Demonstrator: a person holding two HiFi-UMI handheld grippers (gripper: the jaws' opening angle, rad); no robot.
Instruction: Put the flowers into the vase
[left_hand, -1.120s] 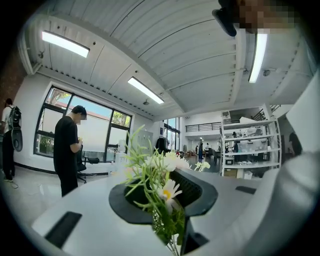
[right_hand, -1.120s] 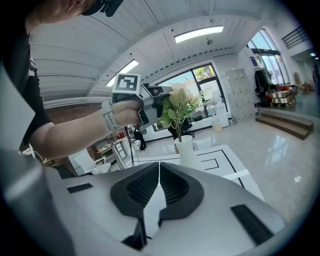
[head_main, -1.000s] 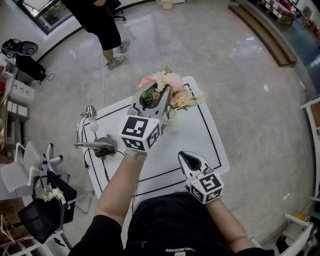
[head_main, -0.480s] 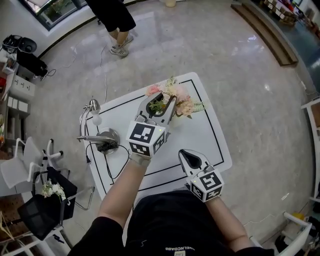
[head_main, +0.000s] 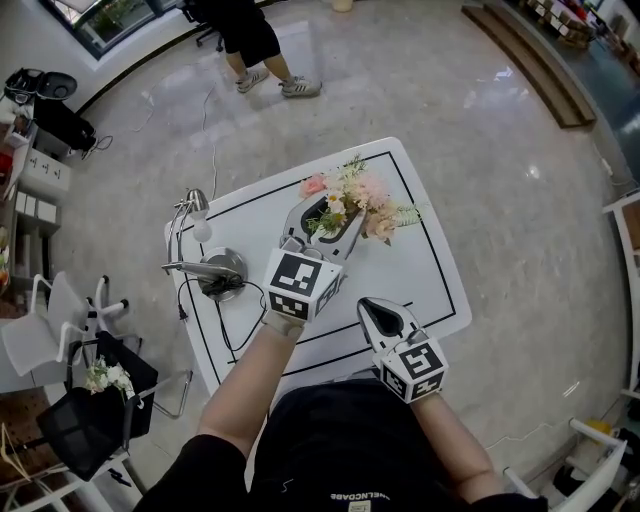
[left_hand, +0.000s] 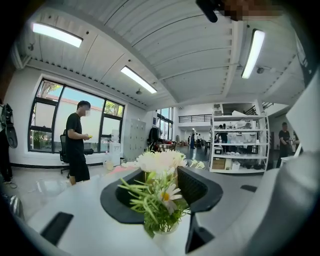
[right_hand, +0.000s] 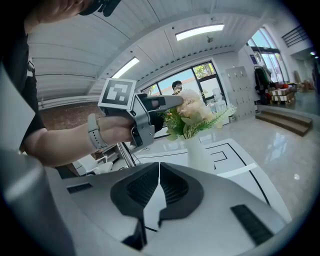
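Note:
A bouquet of pink and cream flowers (head_main: 362, 190) stands in a small white vase (right_hand: 196, 150) on the white table (head_main: 425, 275). My left gripper (head_main: 334, 208) reaches into the bouquet's near side. Its jaws have just been opening, and a green sprig with a daisy (left_hand: 158, 199) stands between them with neither pad pressing on it. The sprig's stem goes down into the vase rim (left_hand: 164, 233). My right gripper (head_main: 384, 316) hangs shut and empty over the table's near edge, short of the vase. The right gripper view shows the left gripper (right_hand: 172, 103) beside the flowers.
A chrome desk lamp (head_main: 205, 270) with a black cable stands on the table's left part. A black basket with more flowers (head_main: 100, 385) and white chairs (head_main: 40, 335) are on the floor at the left. A person (head_main: 250, 35) walks far behind the table.
The left gripper has come down a little onto the bouquet with the sprig, and its jaws stand wider now. The right gripper has barely shifted. The person at the back has walked right.

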